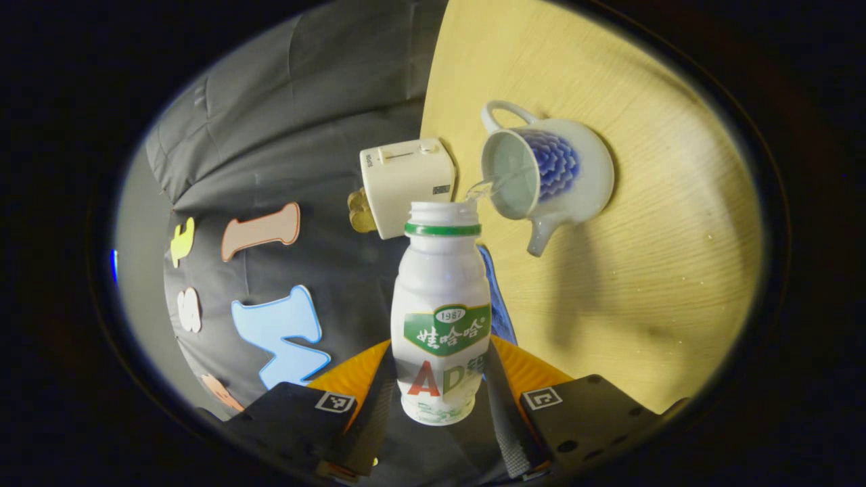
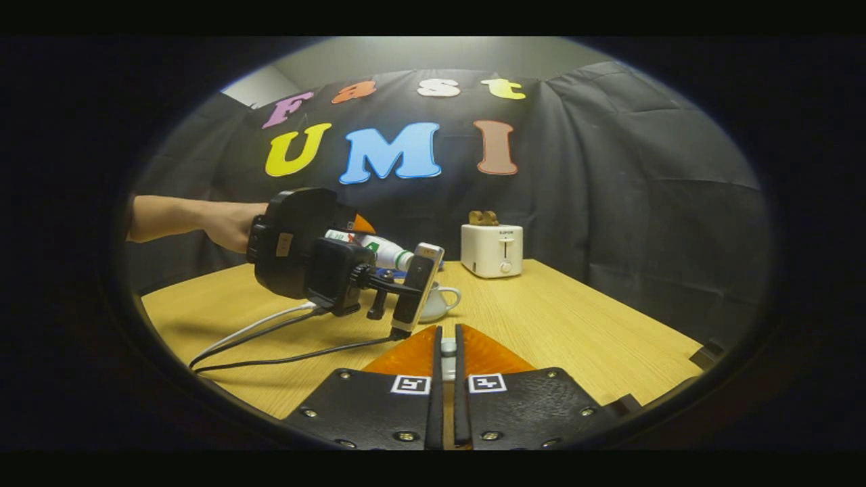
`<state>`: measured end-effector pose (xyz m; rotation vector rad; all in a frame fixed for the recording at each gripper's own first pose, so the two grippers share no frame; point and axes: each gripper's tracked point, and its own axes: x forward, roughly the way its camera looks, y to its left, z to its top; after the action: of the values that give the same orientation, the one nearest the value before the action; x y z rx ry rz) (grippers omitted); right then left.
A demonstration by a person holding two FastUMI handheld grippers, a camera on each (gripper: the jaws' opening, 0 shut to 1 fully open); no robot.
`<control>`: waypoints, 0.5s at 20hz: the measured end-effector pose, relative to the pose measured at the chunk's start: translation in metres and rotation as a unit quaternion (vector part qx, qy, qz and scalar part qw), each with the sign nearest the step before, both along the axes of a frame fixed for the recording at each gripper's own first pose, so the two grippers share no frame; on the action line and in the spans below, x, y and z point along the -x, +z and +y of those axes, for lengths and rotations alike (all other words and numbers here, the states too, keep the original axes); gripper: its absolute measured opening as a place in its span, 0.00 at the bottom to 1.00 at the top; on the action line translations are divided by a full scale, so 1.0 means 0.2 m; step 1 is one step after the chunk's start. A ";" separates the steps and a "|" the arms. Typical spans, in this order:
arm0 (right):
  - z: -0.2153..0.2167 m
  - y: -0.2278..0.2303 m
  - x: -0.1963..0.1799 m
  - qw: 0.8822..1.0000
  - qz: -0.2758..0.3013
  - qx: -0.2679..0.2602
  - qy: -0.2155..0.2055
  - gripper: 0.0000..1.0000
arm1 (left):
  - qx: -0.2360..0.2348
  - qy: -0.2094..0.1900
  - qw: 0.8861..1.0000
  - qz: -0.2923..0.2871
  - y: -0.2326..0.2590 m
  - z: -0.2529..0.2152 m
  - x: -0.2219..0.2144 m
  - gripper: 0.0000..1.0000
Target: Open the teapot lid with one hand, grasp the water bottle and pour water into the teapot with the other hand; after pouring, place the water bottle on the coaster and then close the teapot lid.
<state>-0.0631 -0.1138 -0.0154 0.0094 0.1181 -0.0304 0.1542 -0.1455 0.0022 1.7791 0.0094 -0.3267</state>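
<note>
My left gripper (image 1: 441,362) is shut on a white water bottle (image 1: 441,297) with a green neck ring and no cap. The bottle is tipped toward the teapot (image 1: 568,176), and a thin stream of water (image 1: 490,186) runs from its mouth into the open top. The teapot is white with a blue pattern and stands lidless on the wooden table (image 1: 643,270). A blue strip (image 1: 499,297), perhaps the coaster, shows behind the bottle. In the right gripper view a hand holds the left gripper (image 2: 325,264) and the tilted bottle (image 2: 379,250) over the teapot (image 2: 443,301). My right gripper (image 2: 446,338) is shut on a small pale piece, apparently the teapot lid (image 2: 446,348).
A white toaster (image 2: 492,250) with toast in it stands at the back of the table (image 2: 575,325), close behind the teapot. Two cables (image 2: 270,338) trail from the left gripper across the table's left part. The black cloth wall rises behind the table.
</note>
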 end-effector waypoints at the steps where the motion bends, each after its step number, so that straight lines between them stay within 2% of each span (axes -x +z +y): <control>1: 0.00 0.00 0.00 1.000 -0.002 0.001 0.000 0.06 | -0.001 -0.001 1.000 0.000 0.00 0.00 0.00 0.81; 9: -0.02 0.01 0.01 1.000 -0.007 -0.003 -0.003 0.06 | -0.022 -0.006 1.000 -0.002 0.00 0.00 0.00 0.81; 10: -0.02 0.01 0.00 1.000 -0.005 -0.003 -0.003 0.06 | -0.025 -0.008 1.000 -0.001 0.01 -0.01 0.01 0.78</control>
<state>-0.0640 -0.1172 -0.0142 0.0162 0.1077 -0.0353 0.1530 -0.1470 0.0037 1.8294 0.0021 -0.3376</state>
